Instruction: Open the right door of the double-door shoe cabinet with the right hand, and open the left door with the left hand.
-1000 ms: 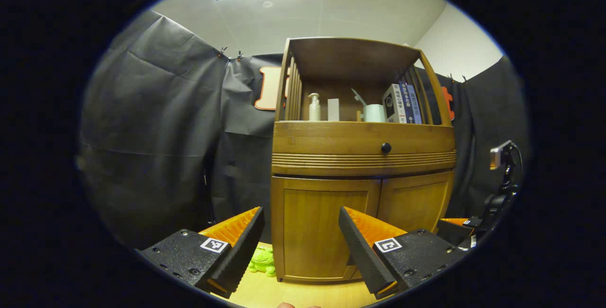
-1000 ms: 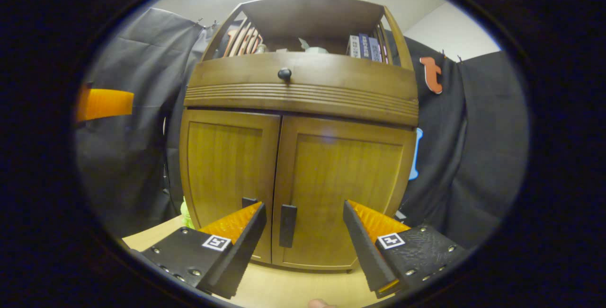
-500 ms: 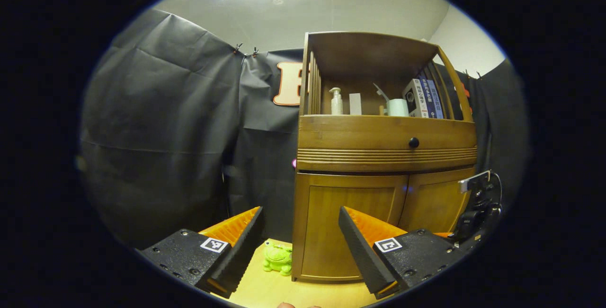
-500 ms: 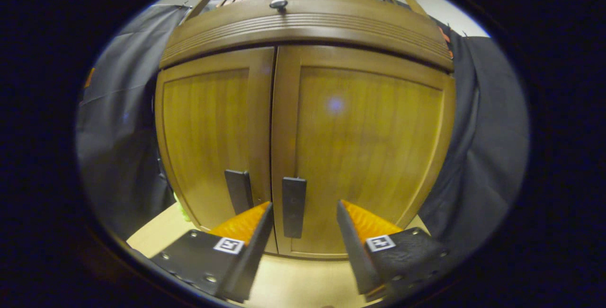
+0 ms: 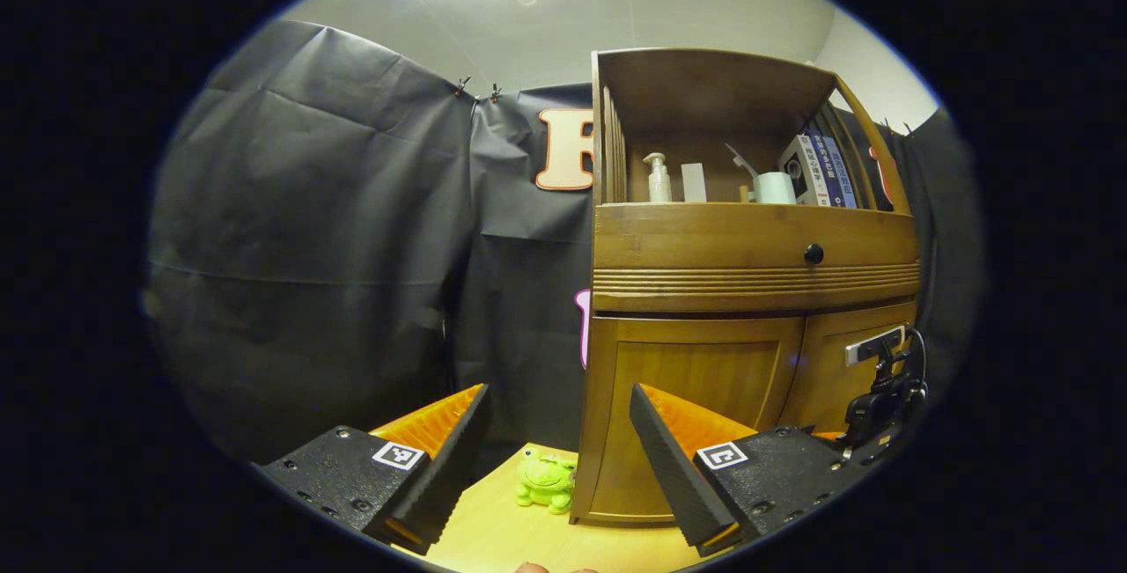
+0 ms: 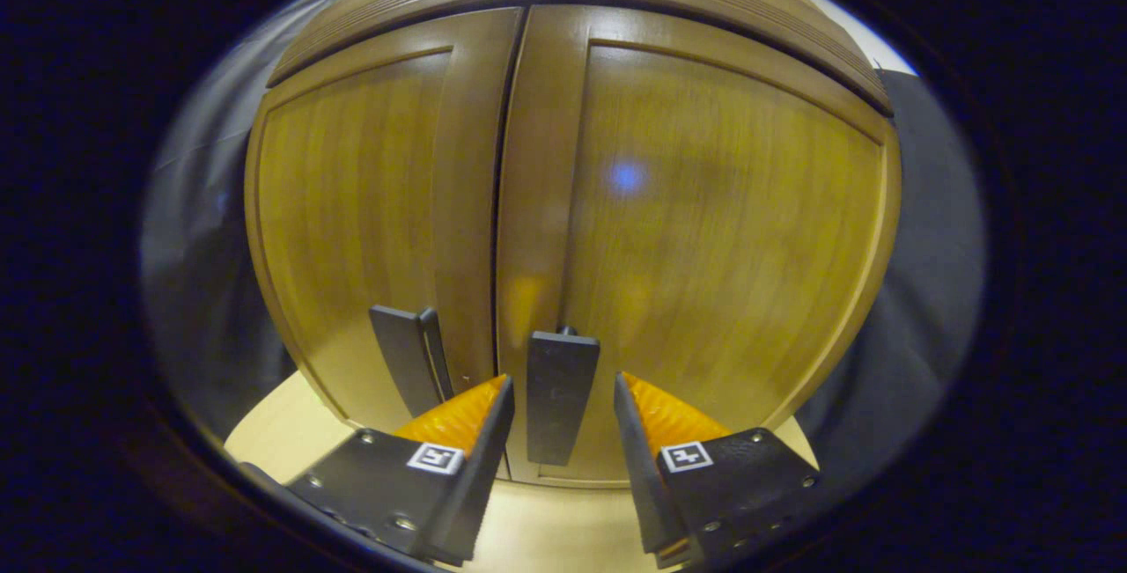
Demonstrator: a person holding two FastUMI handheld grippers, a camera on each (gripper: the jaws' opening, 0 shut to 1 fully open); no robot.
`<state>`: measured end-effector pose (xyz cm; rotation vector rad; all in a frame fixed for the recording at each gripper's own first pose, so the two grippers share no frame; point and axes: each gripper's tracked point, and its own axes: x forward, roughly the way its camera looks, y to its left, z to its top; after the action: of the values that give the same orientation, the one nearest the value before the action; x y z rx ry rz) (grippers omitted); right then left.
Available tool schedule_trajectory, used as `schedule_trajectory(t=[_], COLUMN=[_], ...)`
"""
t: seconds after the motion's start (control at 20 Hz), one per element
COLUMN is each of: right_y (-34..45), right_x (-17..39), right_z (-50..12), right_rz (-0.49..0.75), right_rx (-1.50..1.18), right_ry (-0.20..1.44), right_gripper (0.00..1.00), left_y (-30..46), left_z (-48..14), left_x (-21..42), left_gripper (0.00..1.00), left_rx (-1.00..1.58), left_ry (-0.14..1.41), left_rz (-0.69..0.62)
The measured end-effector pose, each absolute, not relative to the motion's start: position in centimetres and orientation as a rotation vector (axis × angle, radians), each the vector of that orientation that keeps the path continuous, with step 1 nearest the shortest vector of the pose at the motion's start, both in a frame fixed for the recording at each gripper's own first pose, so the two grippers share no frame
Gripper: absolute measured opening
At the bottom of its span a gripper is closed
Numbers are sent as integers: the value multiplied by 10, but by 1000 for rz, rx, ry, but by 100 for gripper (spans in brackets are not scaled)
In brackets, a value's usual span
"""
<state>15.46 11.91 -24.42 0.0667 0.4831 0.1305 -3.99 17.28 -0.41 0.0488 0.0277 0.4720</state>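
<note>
**Right door's handle between your right jaws, both doors shut**

The right door of the shoe cabinet was closed, and so was the left door beside it. In the right gripper view the right door's dark handle stood upright between the two fingers of your right gripper. The jaws were spread and straddled the handle, with a gap on each side, so neither finger pressed on it. The left door's handle stood just left of that gripper's left finger, outside the jaws.

Your left gripper hung well back from the cabinet with its jaws wide and nothing between them. In the left gripper view the cabinet stood to the right, its left door partly behind the right finger. Farther right you could see your right gripper close against the cabinet's front. A green toy frog sat on the wooden floor just left of the cabinet's base. A pump bottle, a white roll and books stood on the open shelf above.
</note>
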Motion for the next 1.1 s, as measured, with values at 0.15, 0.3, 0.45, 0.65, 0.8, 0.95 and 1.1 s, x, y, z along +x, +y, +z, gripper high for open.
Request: schedule_trajectory(t=[0.15, 0.3, 0.45, 0.65, 0.8, 0.95, 1.1], right_y=[117, 118, 117, 117, 117, 118, 117], right_x=[142, 154, 146, 147, 148, 148, 148], right_z=[-236, -245, -241, -240, -241, -242, -242], right_rz=[123, 76, 77, 75, 71, 76, 64], right_rx=[64, 117, 127, 132, 142, 141, 140], right_ry=[489, 474, 486, 484, 483, 486, 488], right_gripper=[41, 32, 27, 27, 27, 27, 26], left_y=[174, 173, 172, 166, 156, 141, 125], left_z=[-9, -11, -11, -12, -15, -21, -26], left_x=[-41, -43, -45, -47, -45, -42, -39], left_gripper=[94, 94, 94, 96, 97, 94, 94], left_rx=[41, 48, 55, 43, 29, 13, 9], left_ry=[36, 44, 43, 40, 44, 53, 61], left_rz=[474, 473, 473, 457, 427, 381, 331])
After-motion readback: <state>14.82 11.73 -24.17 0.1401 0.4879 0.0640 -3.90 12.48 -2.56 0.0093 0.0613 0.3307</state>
